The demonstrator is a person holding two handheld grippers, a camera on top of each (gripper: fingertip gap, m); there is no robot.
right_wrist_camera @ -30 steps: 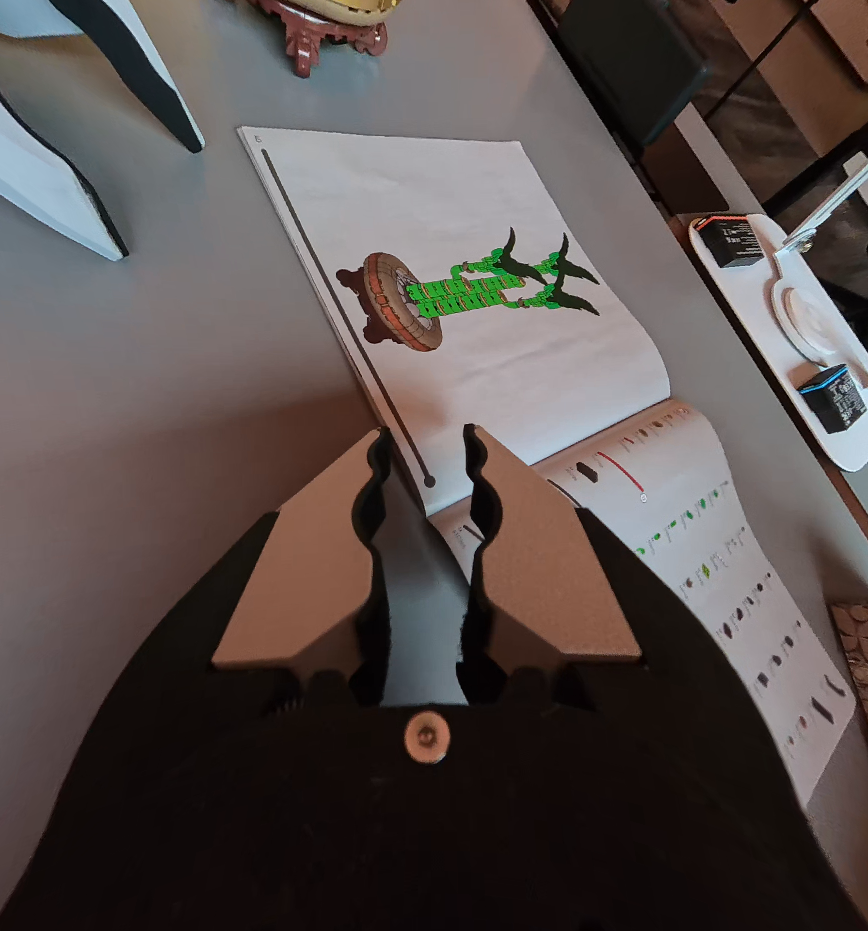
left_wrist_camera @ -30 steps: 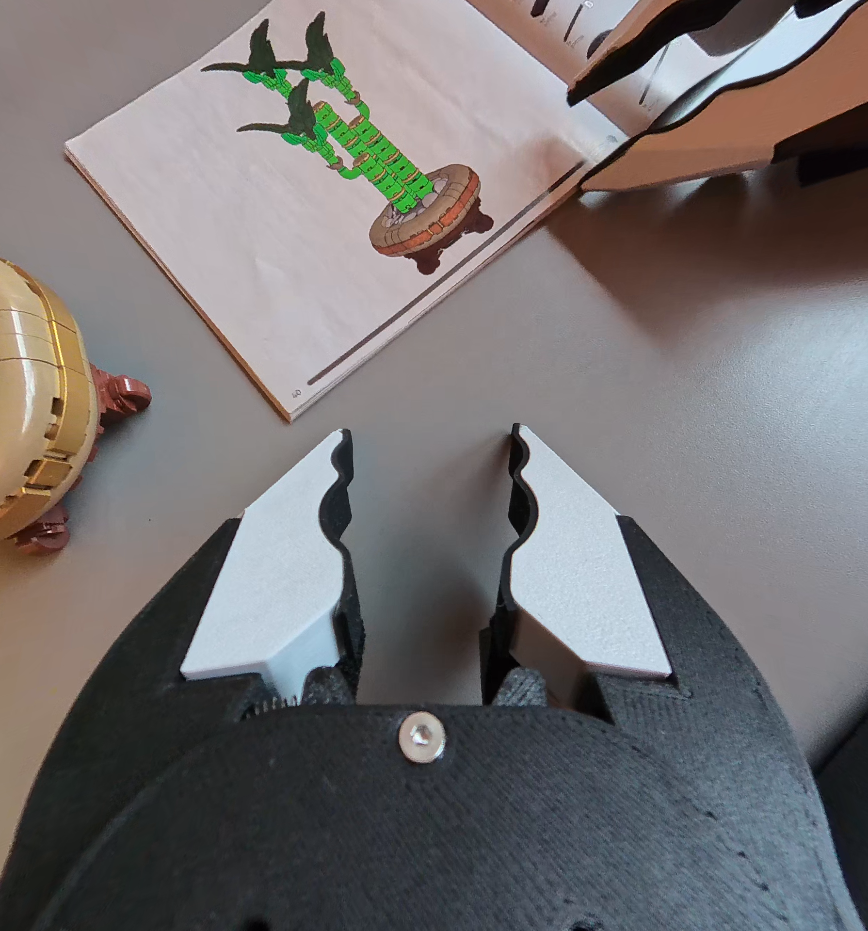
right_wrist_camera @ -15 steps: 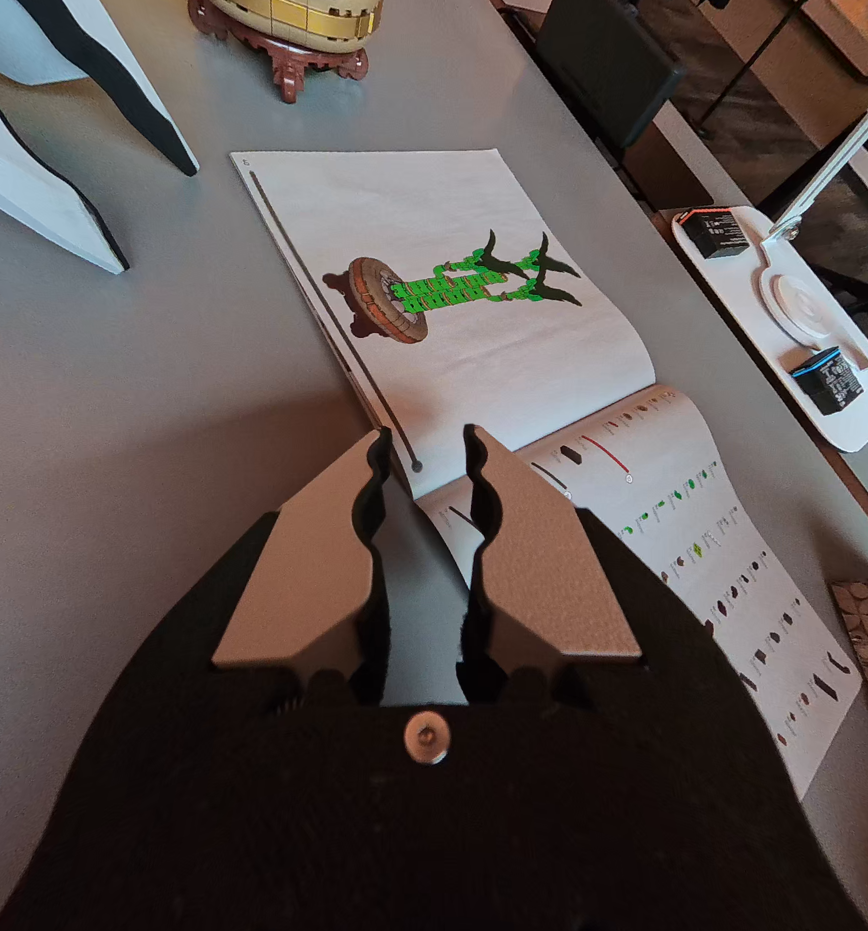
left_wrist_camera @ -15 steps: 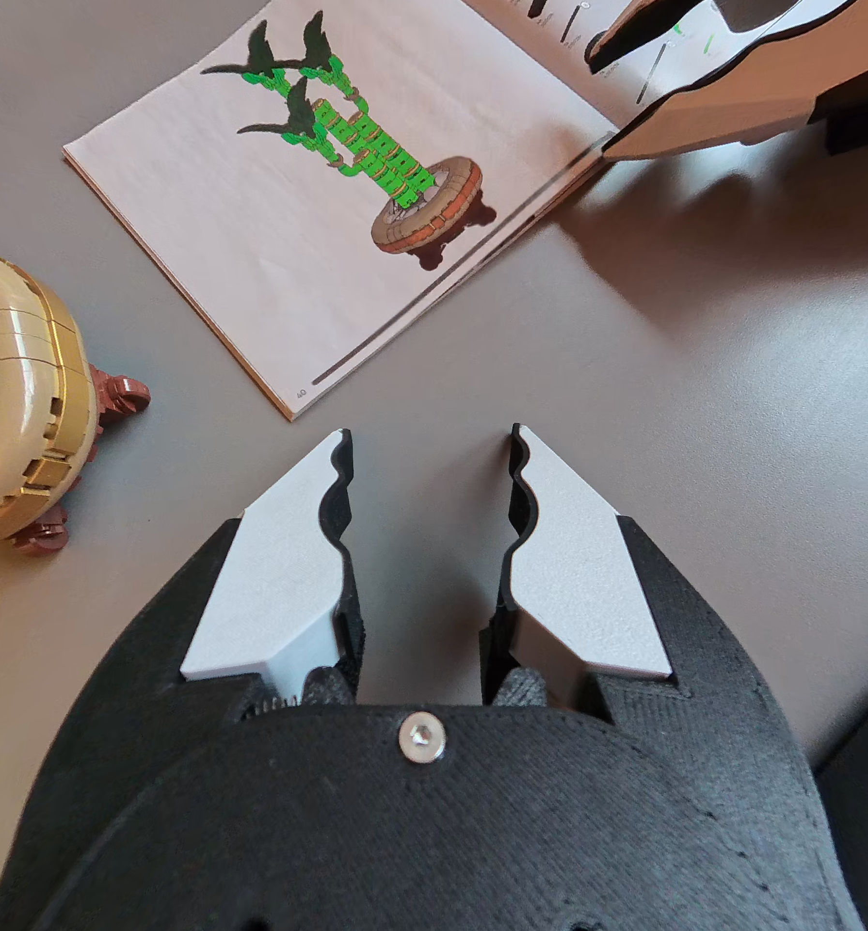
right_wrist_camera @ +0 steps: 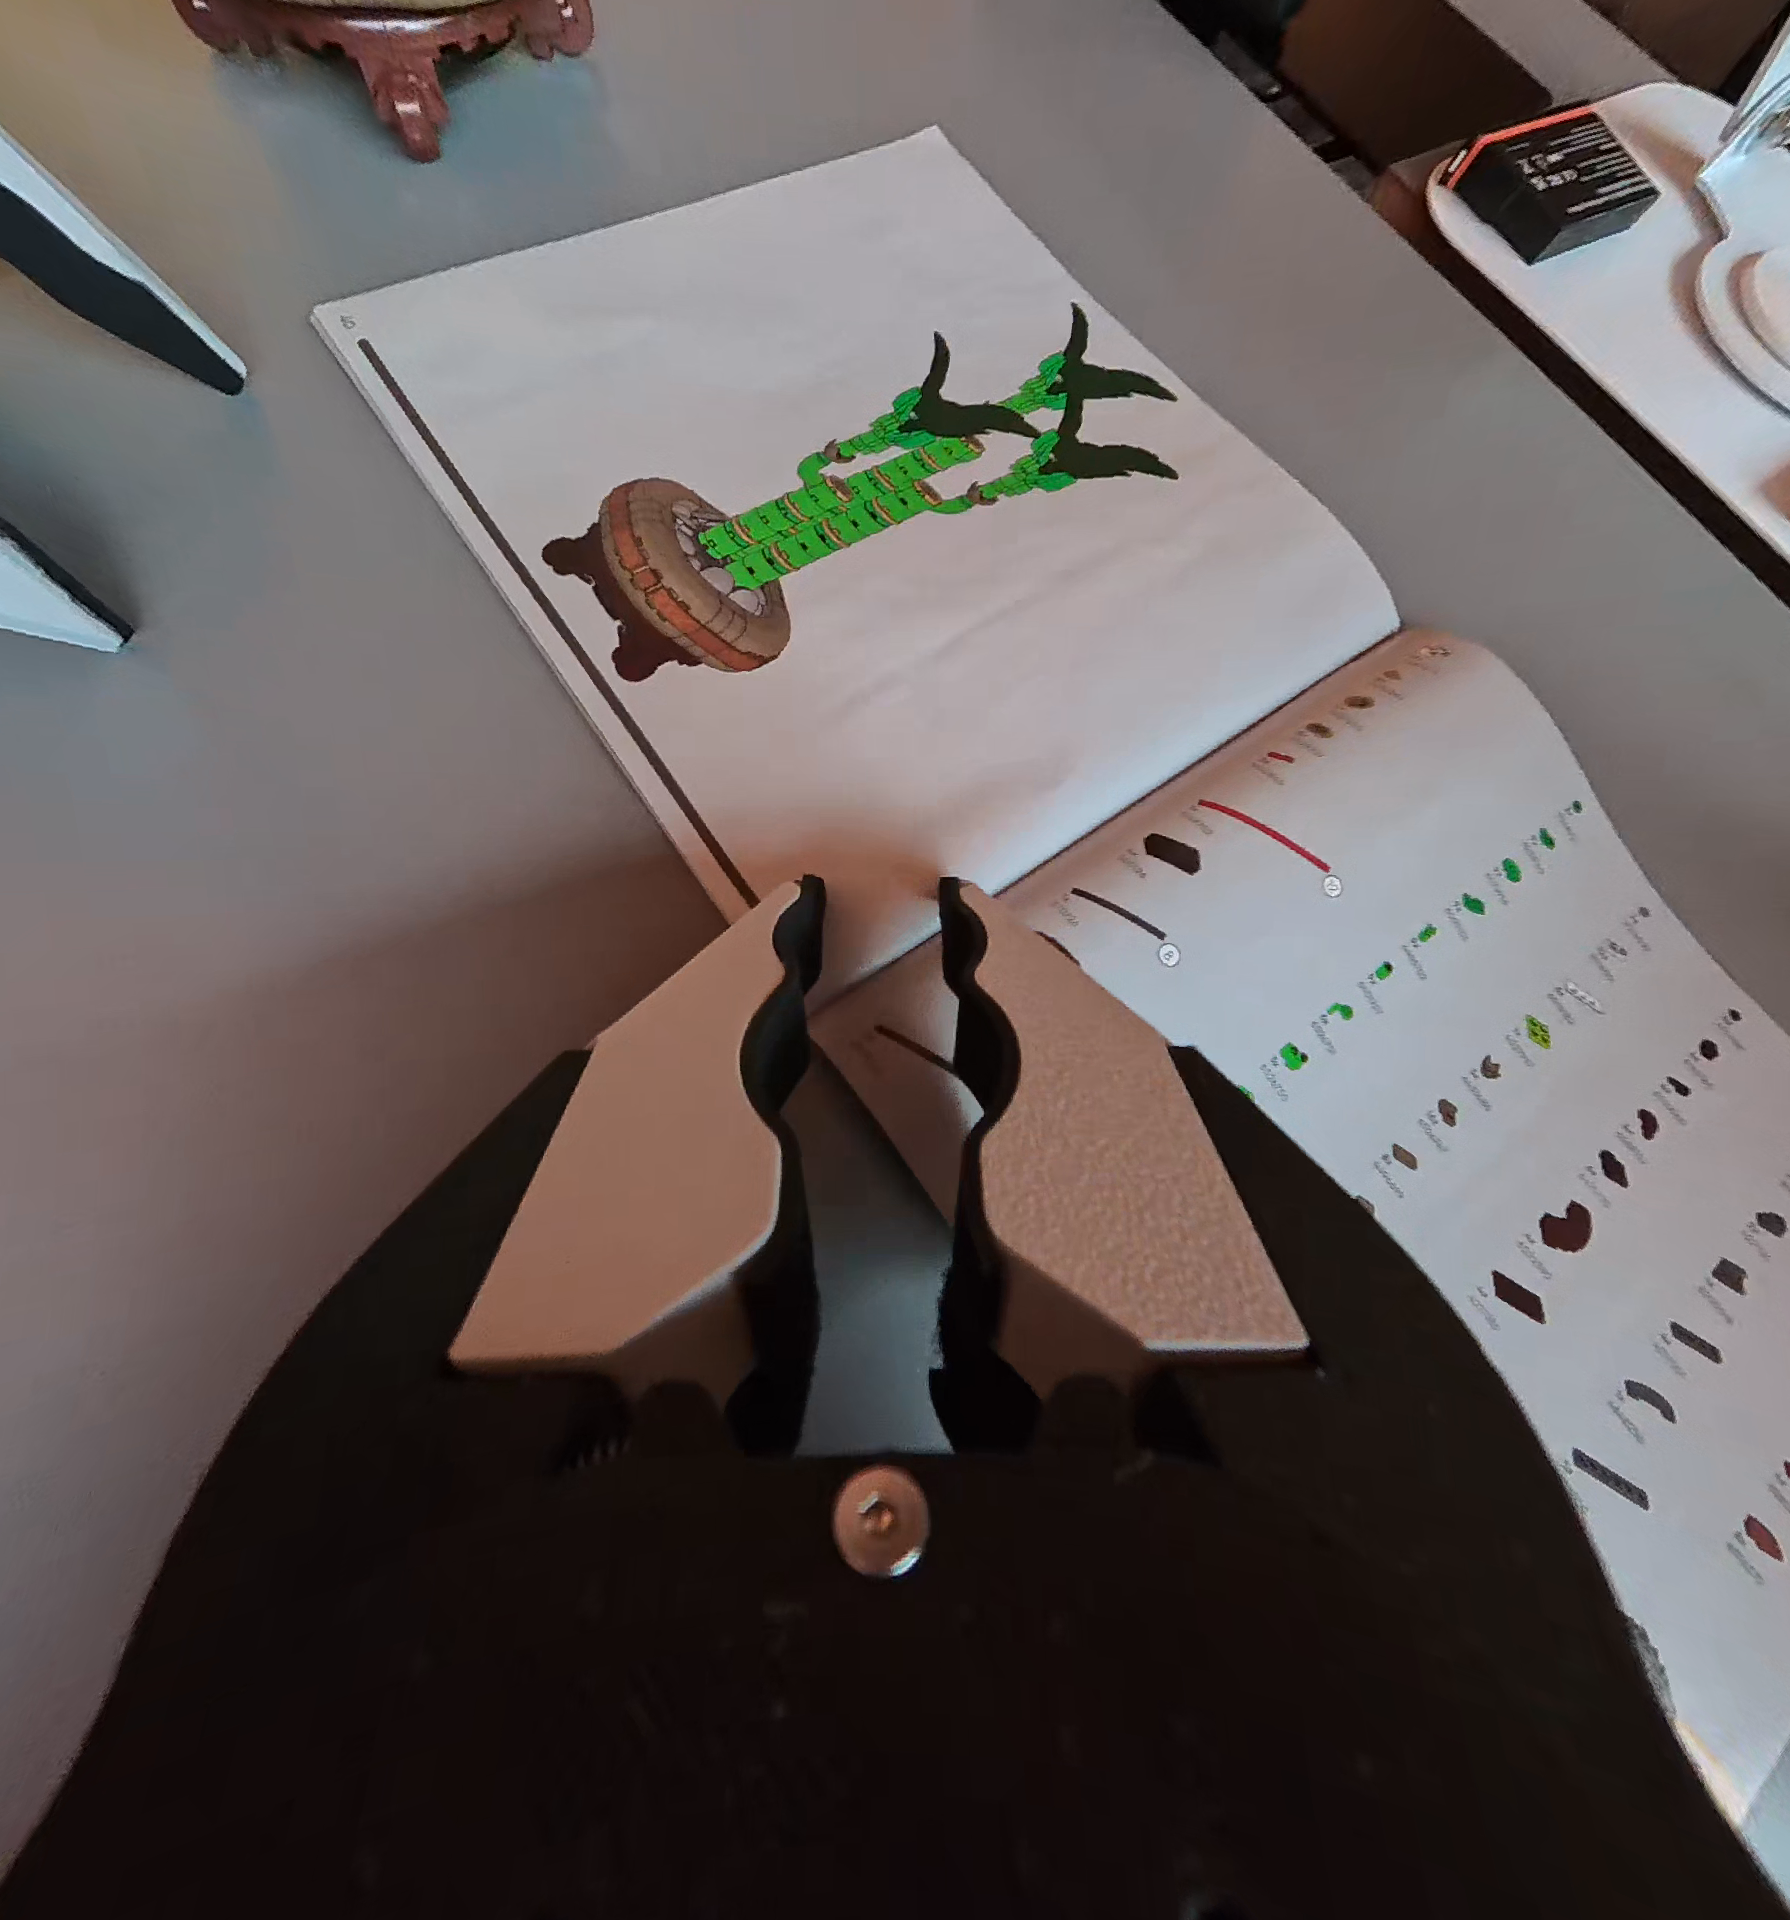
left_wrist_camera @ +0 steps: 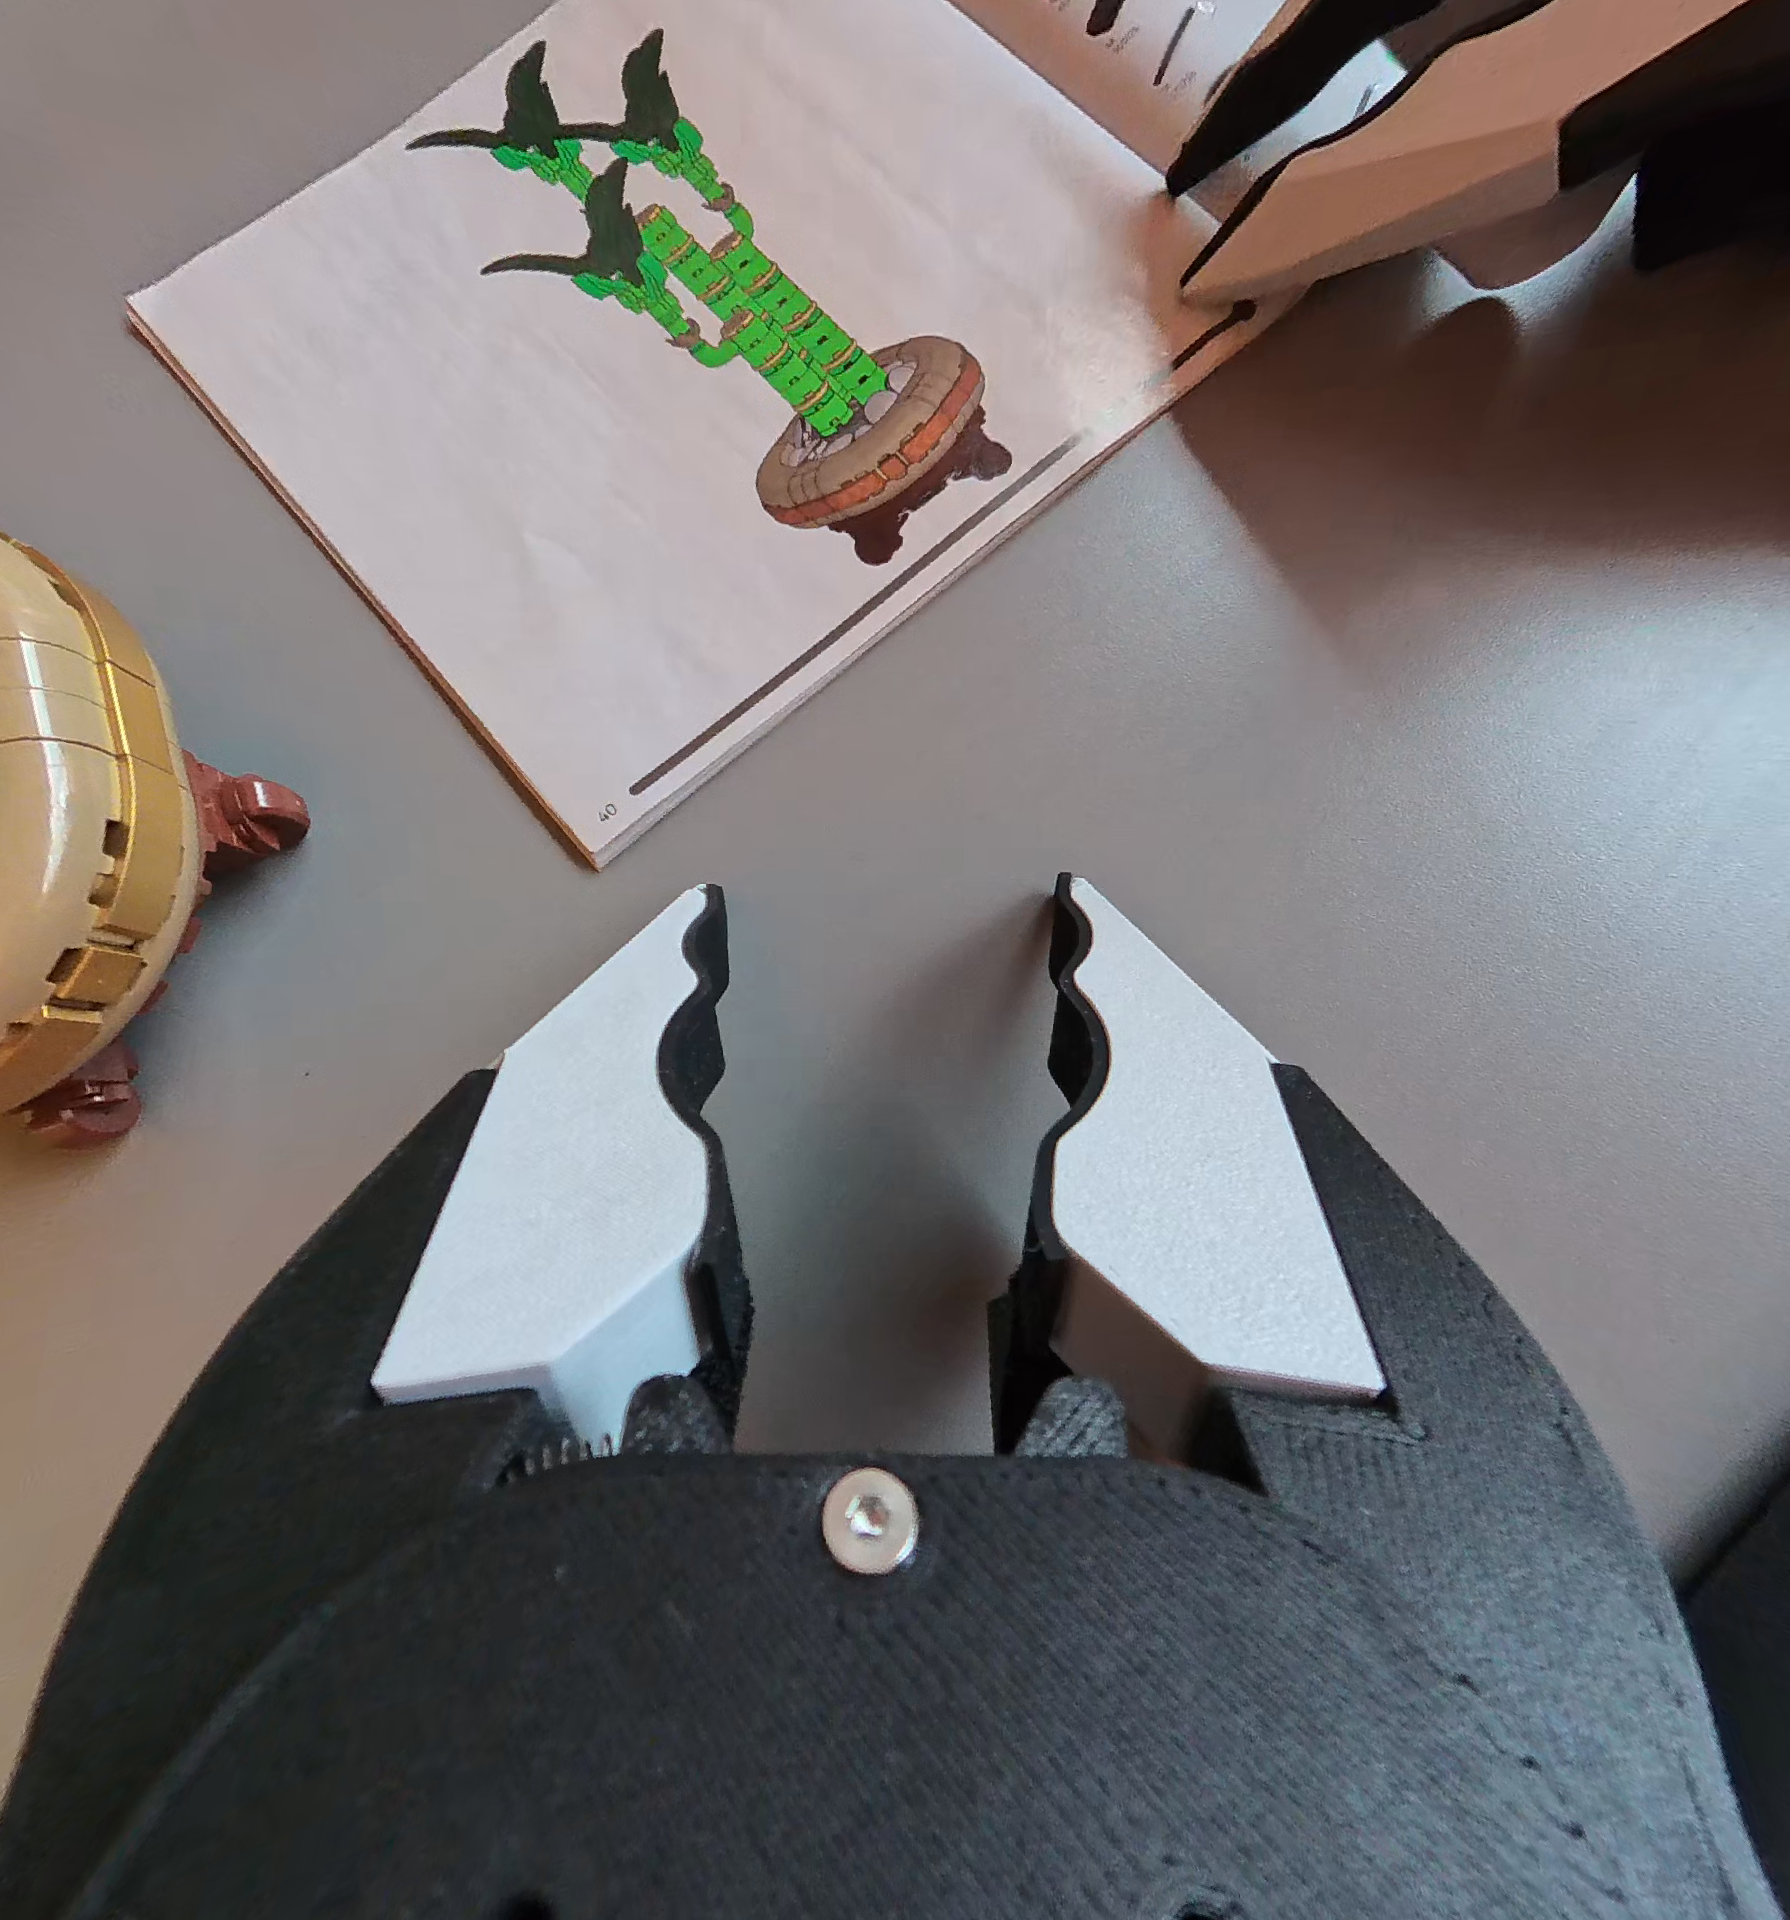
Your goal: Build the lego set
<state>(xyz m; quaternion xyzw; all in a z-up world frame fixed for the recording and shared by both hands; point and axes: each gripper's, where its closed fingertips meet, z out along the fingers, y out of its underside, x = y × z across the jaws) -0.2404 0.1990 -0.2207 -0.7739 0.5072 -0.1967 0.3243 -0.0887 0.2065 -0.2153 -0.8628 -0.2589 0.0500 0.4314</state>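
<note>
Right gripper (right_wrist_camera: 878,899) has advanced onto the booklet (right_wrist_camera: 870,312) at its lower corner by the spine; fingers narrow, empty. Left gripper (left_wrist_camera: 886,914) unmoved over bare worktop (left_wrist_camera: 1390,831), fingers wide, empty. Likely a page turn: pinch only the top sheet, lift slowly. Count: one booklet, one built lego pot (left_wrist_camera: 29,821) at frame left, two grippers.

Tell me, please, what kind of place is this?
Probably an office or workshop room: a grey table with an open instruction booklet, a chair beside it, and a white tray holding small black devices.
</note>
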